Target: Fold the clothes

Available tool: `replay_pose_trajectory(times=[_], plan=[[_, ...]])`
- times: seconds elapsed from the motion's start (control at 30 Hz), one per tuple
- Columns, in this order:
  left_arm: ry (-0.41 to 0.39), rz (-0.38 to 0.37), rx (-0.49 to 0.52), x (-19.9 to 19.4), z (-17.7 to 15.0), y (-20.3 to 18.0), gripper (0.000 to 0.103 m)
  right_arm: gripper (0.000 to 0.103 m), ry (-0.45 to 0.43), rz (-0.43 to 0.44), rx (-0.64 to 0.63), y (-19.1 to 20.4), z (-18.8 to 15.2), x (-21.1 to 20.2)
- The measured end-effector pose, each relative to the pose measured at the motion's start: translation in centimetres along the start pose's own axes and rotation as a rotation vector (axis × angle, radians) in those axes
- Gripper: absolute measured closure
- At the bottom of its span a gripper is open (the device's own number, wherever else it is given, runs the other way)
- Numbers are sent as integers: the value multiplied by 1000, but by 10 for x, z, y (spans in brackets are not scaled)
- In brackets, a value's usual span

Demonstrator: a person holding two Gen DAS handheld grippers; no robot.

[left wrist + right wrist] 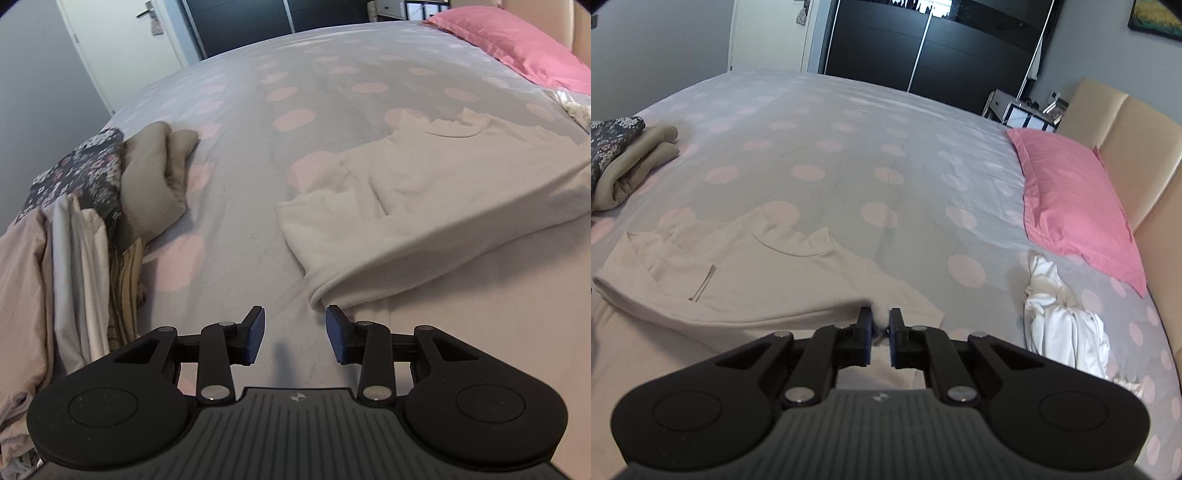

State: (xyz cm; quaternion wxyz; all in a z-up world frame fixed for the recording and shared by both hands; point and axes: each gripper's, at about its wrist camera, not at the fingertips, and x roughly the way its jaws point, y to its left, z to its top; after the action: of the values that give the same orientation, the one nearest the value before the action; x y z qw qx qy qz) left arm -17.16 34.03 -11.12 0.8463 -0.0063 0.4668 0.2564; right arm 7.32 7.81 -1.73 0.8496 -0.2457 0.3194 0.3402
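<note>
From the left wrist view, my left gripper [295, 334] has its jaws spread with nothing between them, just above the bed cover [236, 155], which is grey with pale pink dots. The cream top [443, 184] lies flat to the right; its folded corner ends just beside my right finger pad [337, 332], and I cannot tell if they touch. To the left, at the bed edge, sits a stack of folded clothes [85, 229]: a dark floral piece, a soft beige roll, thin white and striped layers. Between the stack and the top the cover is free and smooth. A pink pillow [517, 40] is far at the right.

From the right wrist view, my right gripper [879, 334] pinches a small bunch of the cream top [757, 273] at its near edge. The fabric looks soft and matt, with a round collar. A crumpled white garment [1063, 314] lies to the right, near the pink pillow [1071, 199] and the padded beige headboard [1126, 125]. Beyond the top the cover is open to the far edge.
</note>
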Motion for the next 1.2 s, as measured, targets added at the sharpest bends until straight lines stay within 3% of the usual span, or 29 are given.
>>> replay_pose_trajectory(times=[0.13, 0.27, 0.37, 0.53, 0.67, 0.73, 0.77, 0.8, 0.93, 1.0, 1.2], plan=[[-8, 3, 13, -4, 2, -1, 69, 93, 58, 32, -23, -7, -14, -2], [-23, 6, -50, -8, 8, 12, 69, 93, 124, 80, -107, 0, -40, -2], [-53, -52, -50, -10, 12, 16, 68, 93, 192, 109, -180, 10, -66, 2], [-55, -88, 244, -9, 7, -16, 67, 93, 296, 105, -245, 22, -100, 18], [-61, -19, 427, -2, -7, -41, 67, 93, 333, 115, -234, 21, -111, 27], [-69, 9, 452, 3, -10, -46, 74, 93, 338, 116, -230, 21, -112, 30], [-68, 12, 451, 5, -9, -46, 86, 93, 338, 116, -231, 21, -112, 30], [-76, 19, 449, 5, -9, -46, 89, 93, 338, 115, -231, 21, -112, 31], [-89, 45, 473, 5, -11, -48, 93, 92, 337, 117, -235, 22, -110, 31], [-85, 54, 495, 4, -13, -50, 101, 92, 338, 116, -241, 24, -110, 31], [-65, 75, 555, 3, -22, -54, 103, 92, 355, 126, -277, 29, -113, 32]])
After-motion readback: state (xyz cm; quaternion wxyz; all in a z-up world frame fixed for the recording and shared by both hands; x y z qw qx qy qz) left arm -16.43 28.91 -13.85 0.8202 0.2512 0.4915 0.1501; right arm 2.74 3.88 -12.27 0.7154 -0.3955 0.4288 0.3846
